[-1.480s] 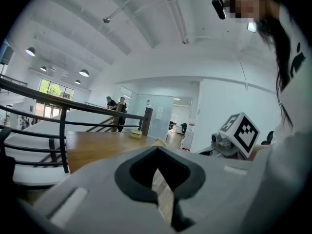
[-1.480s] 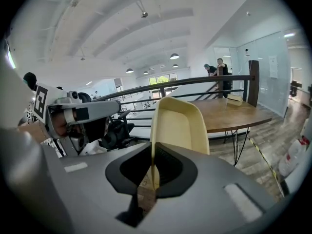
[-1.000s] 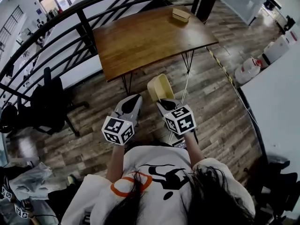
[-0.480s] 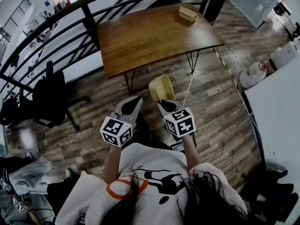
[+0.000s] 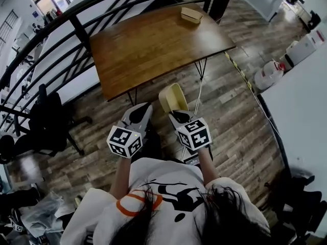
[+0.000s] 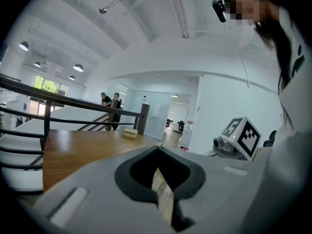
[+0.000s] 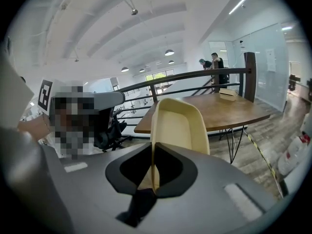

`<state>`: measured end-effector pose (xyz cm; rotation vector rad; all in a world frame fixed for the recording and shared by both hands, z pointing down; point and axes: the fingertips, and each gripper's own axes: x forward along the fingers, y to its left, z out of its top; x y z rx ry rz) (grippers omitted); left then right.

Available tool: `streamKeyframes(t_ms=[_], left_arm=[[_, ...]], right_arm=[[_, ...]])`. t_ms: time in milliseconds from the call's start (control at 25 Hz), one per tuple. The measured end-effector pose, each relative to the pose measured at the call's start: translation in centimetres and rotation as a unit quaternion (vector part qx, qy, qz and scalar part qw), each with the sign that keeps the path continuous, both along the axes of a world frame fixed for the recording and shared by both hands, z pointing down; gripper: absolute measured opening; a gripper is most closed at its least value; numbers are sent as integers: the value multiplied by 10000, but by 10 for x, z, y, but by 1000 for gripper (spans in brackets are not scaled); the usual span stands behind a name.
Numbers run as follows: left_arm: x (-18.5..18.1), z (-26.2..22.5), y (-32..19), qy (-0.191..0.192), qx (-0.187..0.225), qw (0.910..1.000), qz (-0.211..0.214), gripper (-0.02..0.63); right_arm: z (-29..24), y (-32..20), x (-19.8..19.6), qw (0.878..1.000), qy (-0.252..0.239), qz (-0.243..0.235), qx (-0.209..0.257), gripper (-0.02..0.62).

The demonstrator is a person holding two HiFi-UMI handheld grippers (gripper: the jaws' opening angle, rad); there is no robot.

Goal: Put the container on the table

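Note:
A pale yellow container [image 5: 173, 96] [image 7: 178, 127] hangs upright over the wooden floor, just short of the near edge of the brown wooden table [image 5: 153, 45] [image 7: 222, 112]. My right gripper [image 5: 177, 111] [image 7: 152, 172] is shut on the container's rim wall. Beside it on the left, my left gripper [image 5: 139, 114] [image 6: 161, 191] is shut with nothing in it, pointing toward the table [image 6: 83, 145]. A second small beige container [image 5: 191, 15] [image 7: 228, 93] [image 6: 130, 132] lies at the table's far end.
A black railing [image 5: 56, 29] runs behind and left of the table. A black office chair [image 5: 48, 121] stands at the left. A white counter [image 5: 301, 96] and a white jug [image 5: 269, 75] are on the right. Two people [image 7: 212, 65] stand far beyond the table.
The right gripper keeps its hold on the container and both grippers stay side by side. The head view has swung a little, so the table now sits slightly further left.

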<state>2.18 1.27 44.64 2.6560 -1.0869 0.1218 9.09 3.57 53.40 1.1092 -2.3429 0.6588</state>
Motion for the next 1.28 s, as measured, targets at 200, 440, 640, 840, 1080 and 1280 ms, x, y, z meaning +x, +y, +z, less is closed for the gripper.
streamKeyframes(t_ms=[200,440,640,840,1080,1280], left_arm=[[-13,-1,-55,43,-40,10000,38,2],[-39,-1,-120,85,-118,9998,94,2],[-65,-1,-167,106,-136,9998,130,2],[-90,-3,-207,127,-148,9995,236,2],[-94,0,-245,239,-162,9991,324,2],[-91,4,-260,293,-194,9989,318,1]], right_arm=[[0,-57,-7,9999,76,62,-89,43],[-2,-124,-31,9998,108,96,-169,43],[0,-172,-55,9996,151,125,-217,43],[-4,-213,-78,9994,200,193,-204,43],[-3,-249,-84,9990,314,247,-210,43],[-2,-268,-84,9988,404,143,-216,43]])
